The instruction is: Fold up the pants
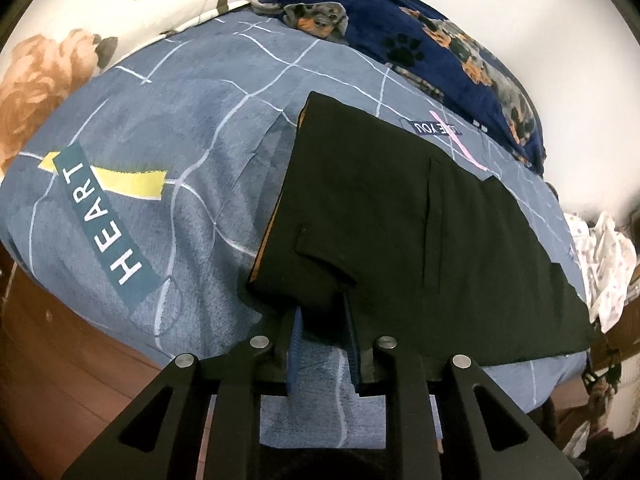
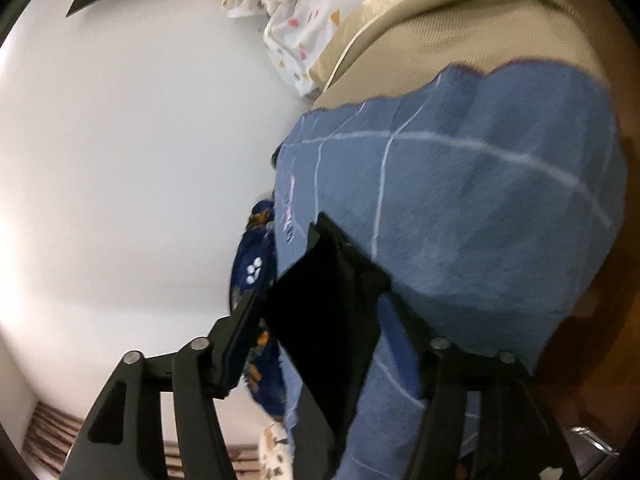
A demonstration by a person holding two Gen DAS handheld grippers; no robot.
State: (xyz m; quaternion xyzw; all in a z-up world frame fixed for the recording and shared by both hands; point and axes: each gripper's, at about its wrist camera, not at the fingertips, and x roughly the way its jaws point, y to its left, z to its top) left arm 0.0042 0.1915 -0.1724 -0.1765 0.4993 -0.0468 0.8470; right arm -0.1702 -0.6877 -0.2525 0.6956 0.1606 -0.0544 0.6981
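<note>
Black pants (image 1: 400, 216) lie flat on the blue bedsheet (image 1: 168, 128), waistband to the left with a thin orange lining edge showing. My left gripper (image 1: 322, 312) is at the near waistband corner, its blue-padded fingers (image 1: 295, 344) close around the cloth edge, shut on it. In the right wrist view a black fold of the pants (image 2: 324, 320) hangs between the fingers of my right gripper (image 2: 320, 280), lifted off the sheet (image 2: 480, 208). The right jaws stand wide, and the image is blurred, so the grip itself is unclear.
A floral pillow (image 1: 80, 20) and a navy dog-print blanket (image 1: 440, 40) lie at the bed's far side. White patterned laundry (image 1: 608, 264) sits at the right; it also shows in the right wrist view (image 2: 296, 12). A beige mattress edge (image 2: 460, 24) and wooden floor (image 1: 60, 360) border the bed.
</note>
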